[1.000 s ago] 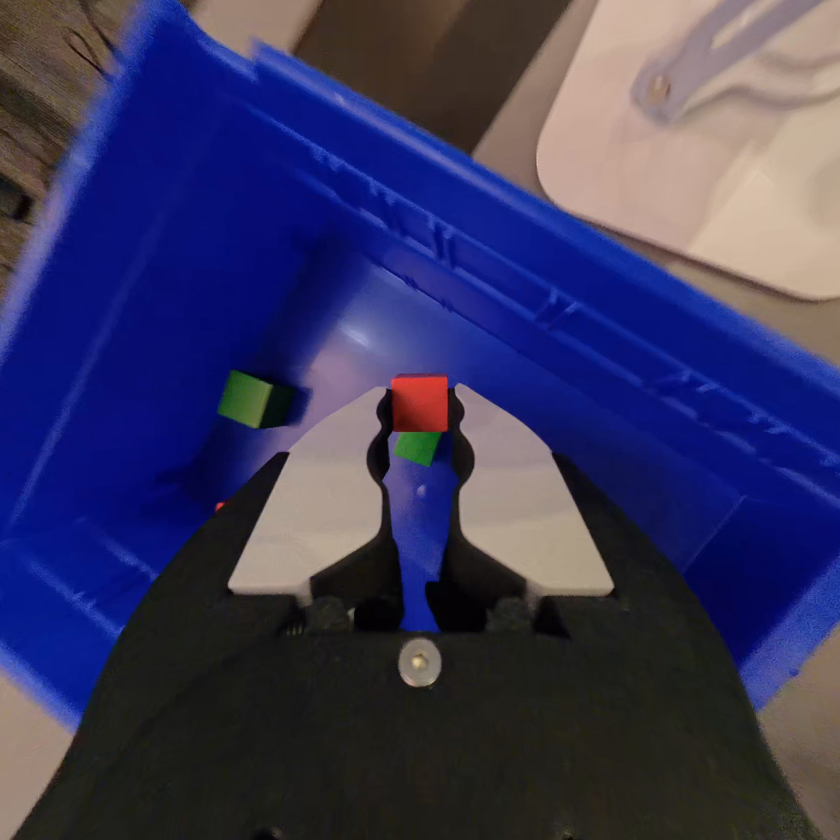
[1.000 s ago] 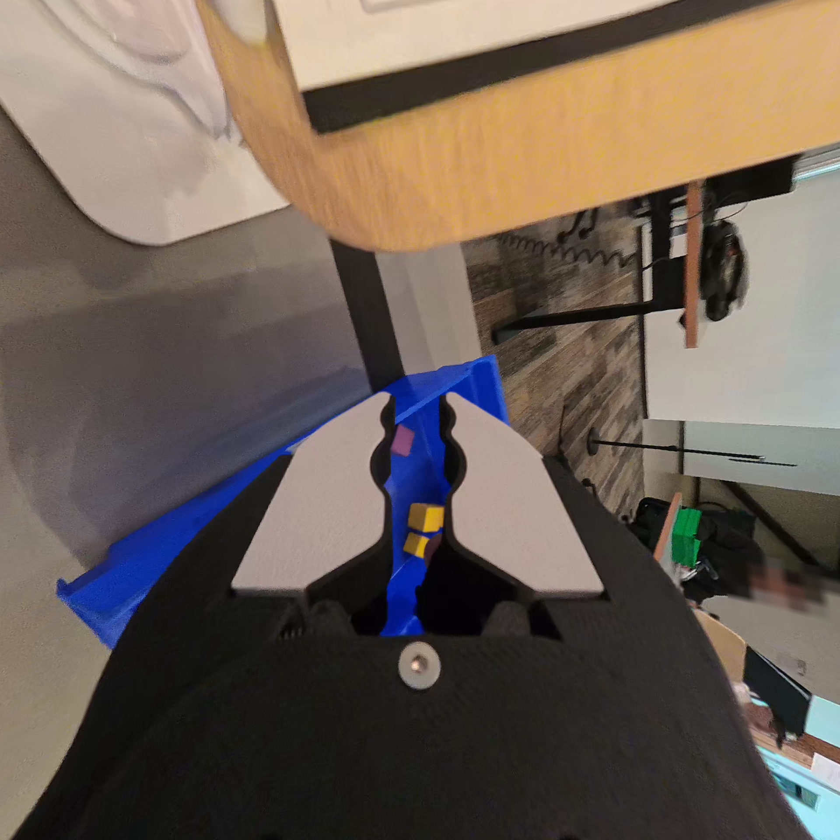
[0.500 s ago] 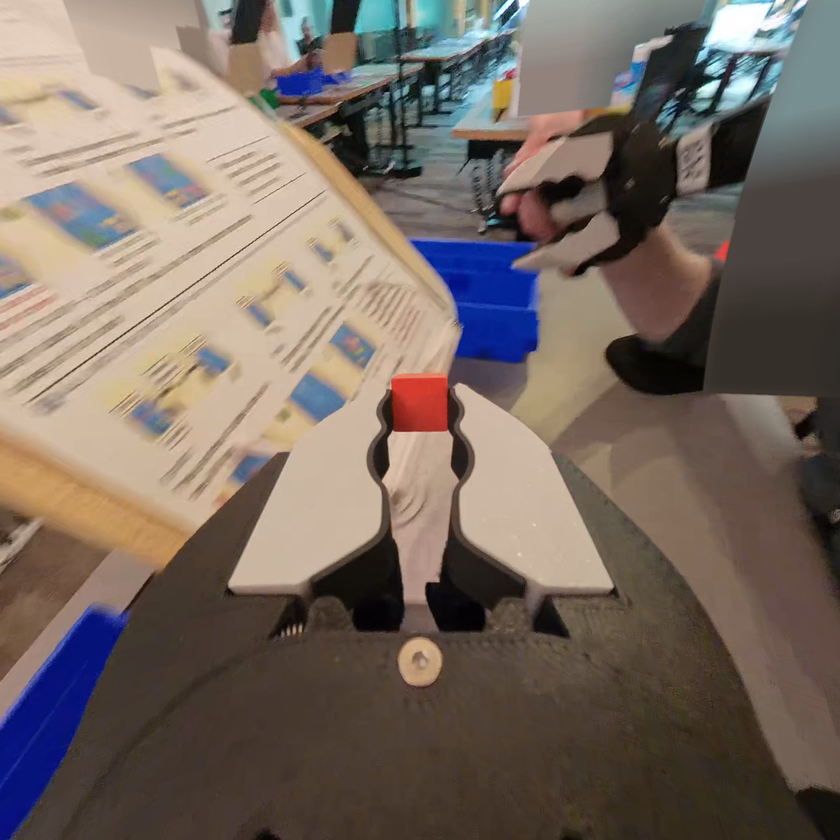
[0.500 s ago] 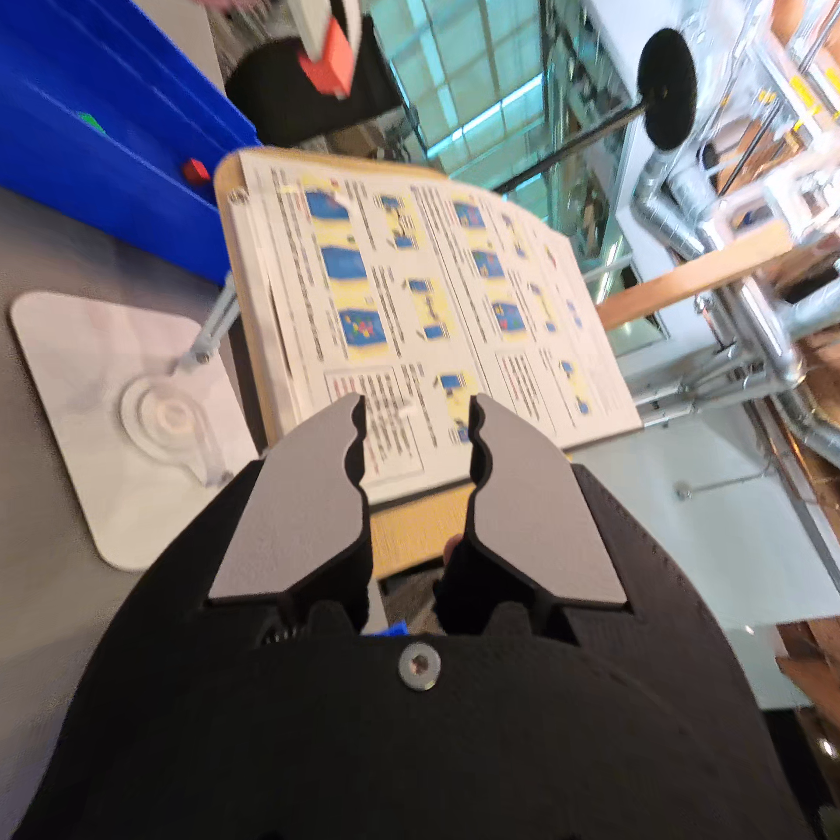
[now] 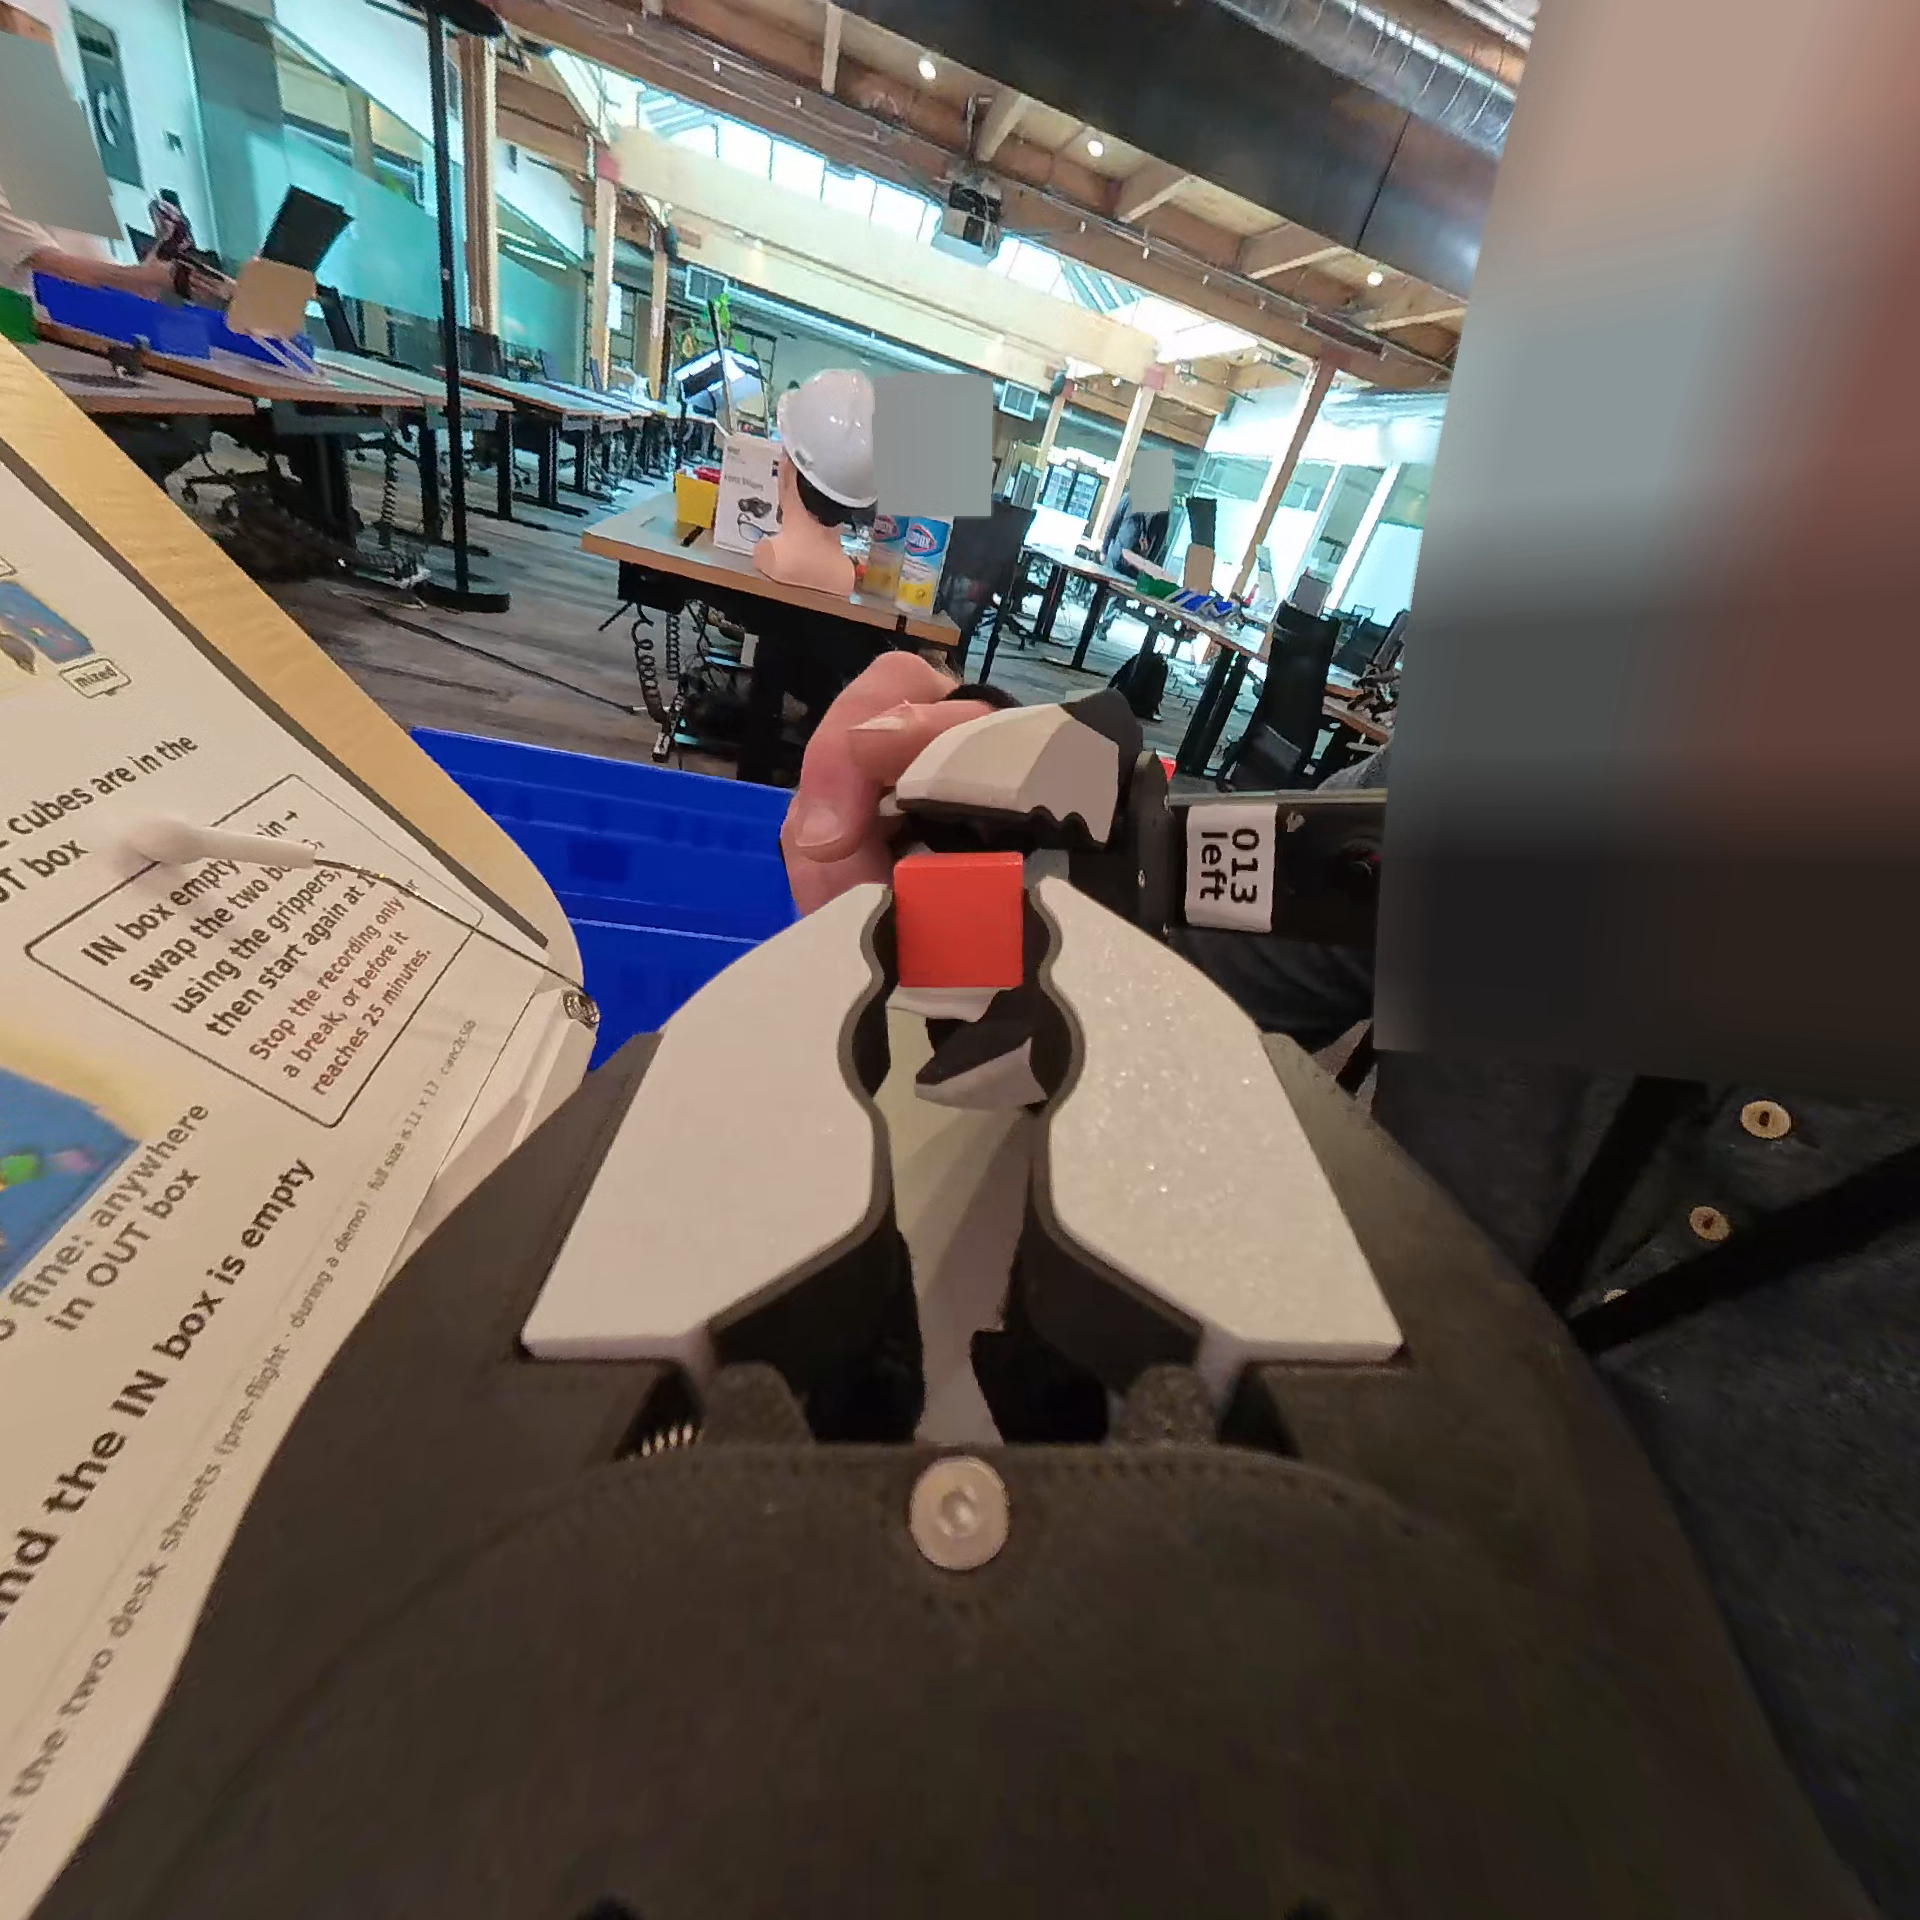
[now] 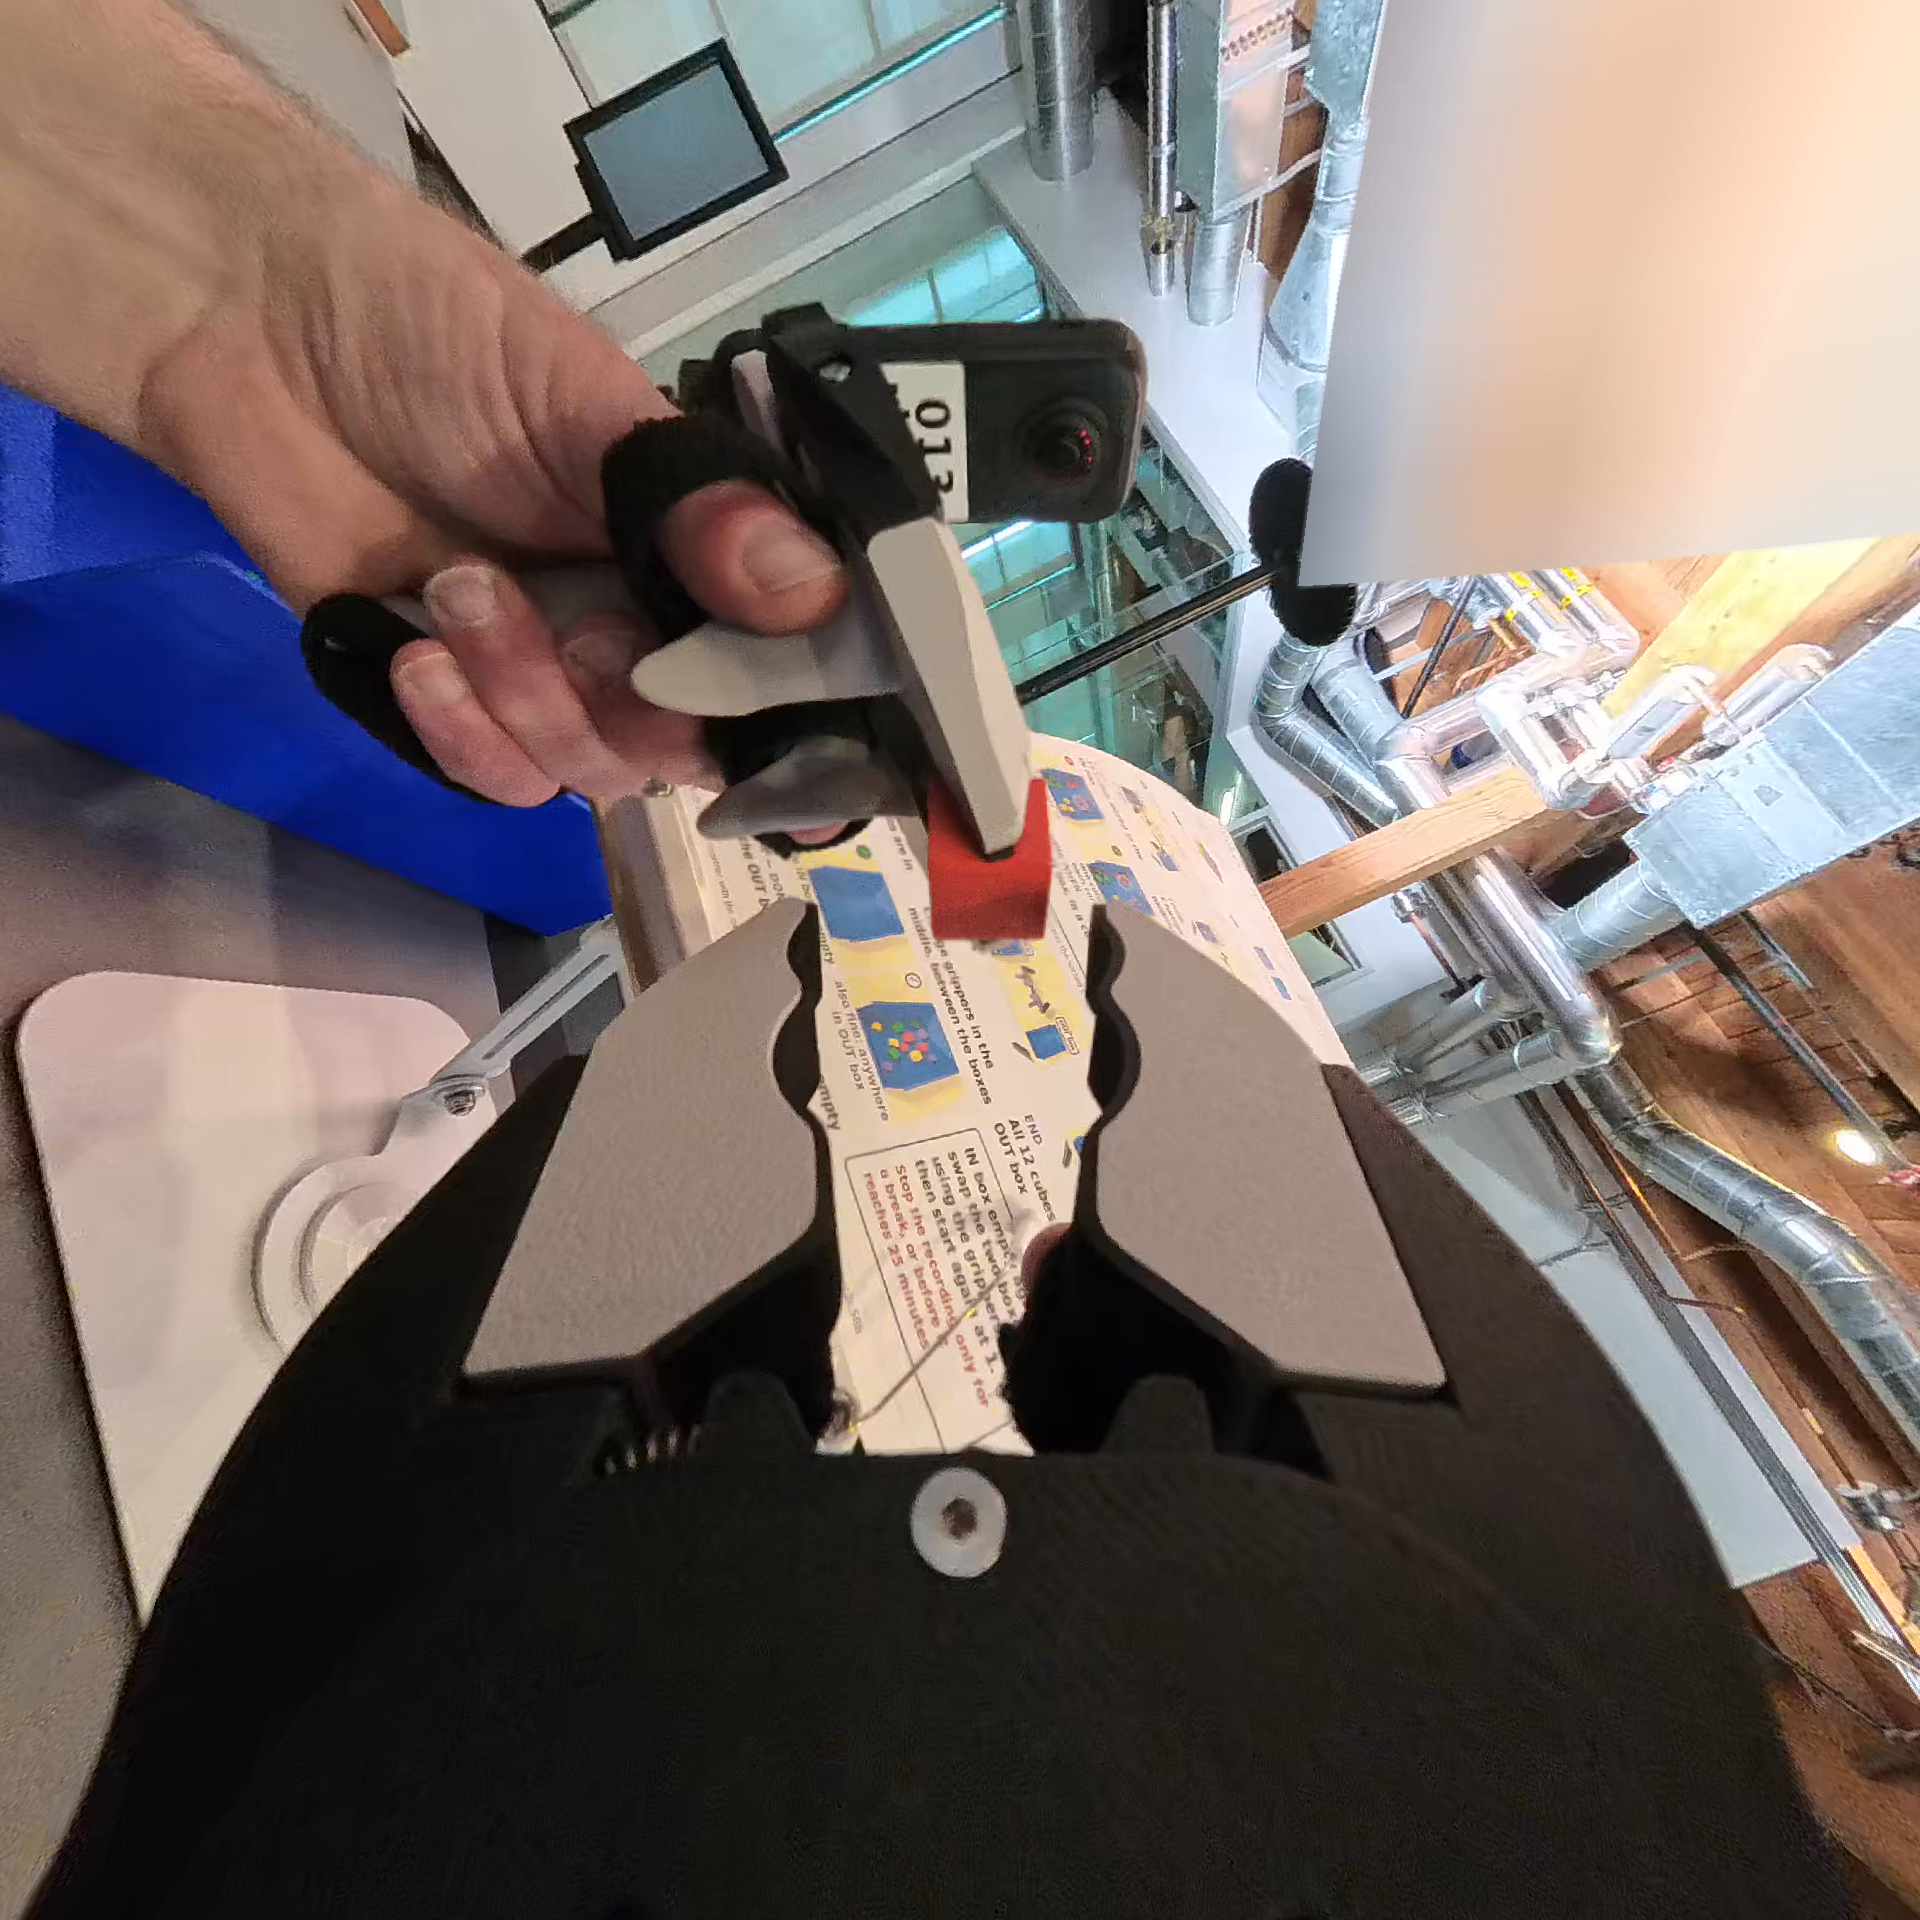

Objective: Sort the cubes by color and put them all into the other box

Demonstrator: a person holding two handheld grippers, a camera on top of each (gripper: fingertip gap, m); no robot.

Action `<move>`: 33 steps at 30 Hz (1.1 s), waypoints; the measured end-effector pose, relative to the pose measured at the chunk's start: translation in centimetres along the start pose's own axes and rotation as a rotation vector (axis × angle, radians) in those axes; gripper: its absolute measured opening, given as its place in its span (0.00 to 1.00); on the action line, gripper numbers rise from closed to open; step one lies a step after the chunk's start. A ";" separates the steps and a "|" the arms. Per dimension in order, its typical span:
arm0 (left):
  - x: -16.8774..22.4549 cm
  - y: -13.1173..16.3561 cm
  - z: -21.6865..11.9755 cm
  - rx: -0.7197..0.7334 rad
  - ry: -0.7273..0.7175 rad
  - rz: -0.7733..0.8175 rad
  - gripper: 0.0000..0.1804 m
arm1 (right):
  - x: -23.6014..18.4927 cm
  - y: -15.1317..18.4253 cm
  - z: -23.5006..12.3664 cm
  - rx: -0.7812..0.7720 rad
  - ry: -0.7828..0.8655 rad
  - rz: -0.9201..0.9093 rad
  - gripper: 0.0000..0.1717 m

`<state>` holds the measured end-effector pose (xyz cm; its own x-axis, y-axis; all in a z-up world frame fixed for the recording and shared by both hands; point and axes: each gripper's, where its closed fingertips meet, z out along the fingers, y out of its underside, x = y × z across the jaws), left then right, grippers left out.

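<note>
Left wrist view: we find the left gripper (image 5: 958,935) with its fingers clamped on a red cube (image 5: 958,920), raised before a blue box (image 5: 623,842).

Right wrist view: we find the right gripper (image 6: 951,935) with fingers apart, the red cube (image 6: 987,883) just beyond its tips, above a printed sheet (image 6: 935,1091).

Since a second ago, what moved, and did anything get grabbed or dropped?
The left gripper lifted the red cube up out of the blue box and carried it to meet the right gripper. The right gripper left its own box, opened its fingers wide, and now faces the cube without touching it. Nothing was dropped: the left gripper stayed shut on the cube throughout.
</note>
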<state>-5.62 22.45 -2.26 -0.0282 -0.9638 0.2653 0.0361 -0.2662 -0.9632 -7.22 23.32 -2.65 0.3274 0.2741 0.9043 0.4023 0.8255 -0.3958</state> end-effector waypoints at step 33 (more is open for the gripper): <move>1.2 -1.3 -1.0 0.037 0.018 0.049 0.00 | 7.8 16.1 -8.5 -0.513 -0.166 0.100 0.13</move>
<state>-6.67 21.66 -0.75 -0.0437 -0.9752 0.2171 0.0749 -0.2199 -0.9726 9.09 34.52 -3.35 0.2626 0.4474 0.8549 0.7554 0.4560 -0.4706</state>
